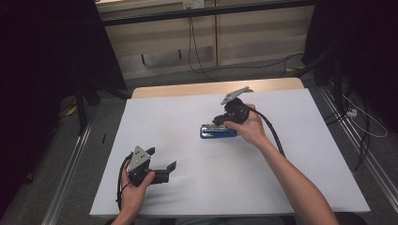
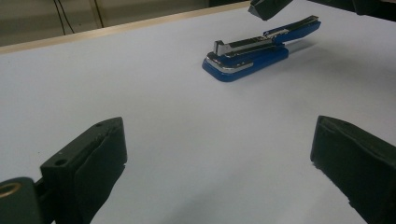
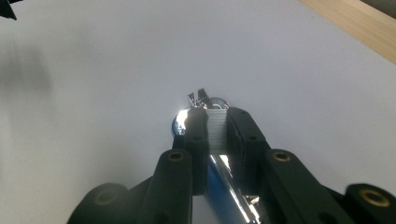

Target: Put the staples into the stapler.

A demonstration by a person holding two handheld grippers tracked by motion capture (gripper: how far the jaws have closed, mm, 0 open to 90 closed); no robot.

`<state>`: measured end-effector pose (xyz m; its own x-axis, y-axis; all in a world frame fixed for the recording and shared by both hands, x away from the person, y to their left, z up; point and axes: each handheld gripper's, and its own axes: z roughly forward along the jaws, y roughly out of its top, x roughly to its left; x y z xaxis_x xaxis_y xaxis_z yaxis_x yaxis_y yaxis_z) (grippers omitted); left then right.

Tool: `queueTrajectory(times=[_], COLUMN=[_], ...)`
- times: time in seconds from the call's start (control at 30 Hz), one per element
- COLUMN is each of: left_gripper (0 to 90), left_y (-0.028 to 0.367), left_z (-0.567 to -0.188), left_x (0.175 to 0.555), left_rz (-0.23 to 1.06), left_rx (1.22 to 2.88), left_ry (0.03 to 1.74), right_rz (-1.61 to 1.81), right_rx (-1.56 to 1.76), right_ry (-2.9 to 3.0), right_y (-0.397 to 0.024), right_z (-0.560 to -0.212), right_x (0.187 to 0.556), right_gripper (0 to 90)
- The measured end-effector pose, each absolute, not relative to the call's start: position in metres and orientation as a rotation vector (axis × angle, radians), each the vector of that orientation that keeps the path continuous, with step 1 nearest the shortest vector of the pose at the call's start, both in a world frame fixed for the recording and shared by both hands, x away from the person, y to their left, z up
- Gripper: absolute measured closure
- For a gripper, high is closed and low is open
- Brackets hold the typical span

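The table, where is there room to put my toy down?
The white table is bare nearly everywhere: between the left gripper and the blue stapler, along the far wooden edge, and all down the right side. It is crowded where the right gripper clamps the stapler.

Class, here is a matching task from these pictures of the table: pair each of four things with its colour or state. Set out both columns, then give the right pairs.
Things:
1. stapler
2. left gripper
3. right gripper
4. table edge

Colour or state:
A. bare light wood
B. jaws wide apart over the white sheet, nothing between them
C. blue and silver, lying on the white sheet
D. jaws closed on the stapler's upper arm

Pairs: 1-C, 2-B, 3-D, 4-A
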<state>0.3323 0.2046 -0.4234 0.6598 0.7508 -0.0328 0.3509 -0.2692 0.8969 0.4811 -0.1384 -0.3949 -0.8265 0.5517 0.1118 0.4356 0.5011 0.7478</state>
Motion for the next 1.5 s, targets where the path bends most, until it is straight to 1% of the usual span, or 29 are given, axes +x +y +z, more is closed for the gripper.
queueTrajectory(times=[0.5,0.67,0.83,1.1,1.5], left_gripper=[3.8,3.8,3.8,3.8,3.8], left_y=[0.205,0.205,0.205,0.205,0.205], left_z=[-0.423,-0.423,-0.423,-0.423,-0.423], left_x=[0.332,0.332,0.332,0.332,0.332], left_rz=[0.494,0.494,0.492,0.493,0.492], left_rx=[1.865,1.869,1.862,1.864,1.866], left_ry=[0.869,0.867,0.870,0.864,0.868], right_rz=[1.212,1.203,1.190,1.188,1.133], right_rx=[0.846,0.789,0.770,0.781,0.686], right_ry=[2.610,2.627,2.647,2.653,2.700], right_y=[-0.123,-0.111,-0.106,-0.109,-0.115], right_z=[-0.393,-0.389,-0.388,-0.394,-0.394], right_x=[0.493,0.491,0.496,0.504,0.511], right_gripper=[79.4,79.4,79.3,79.3,79.3])
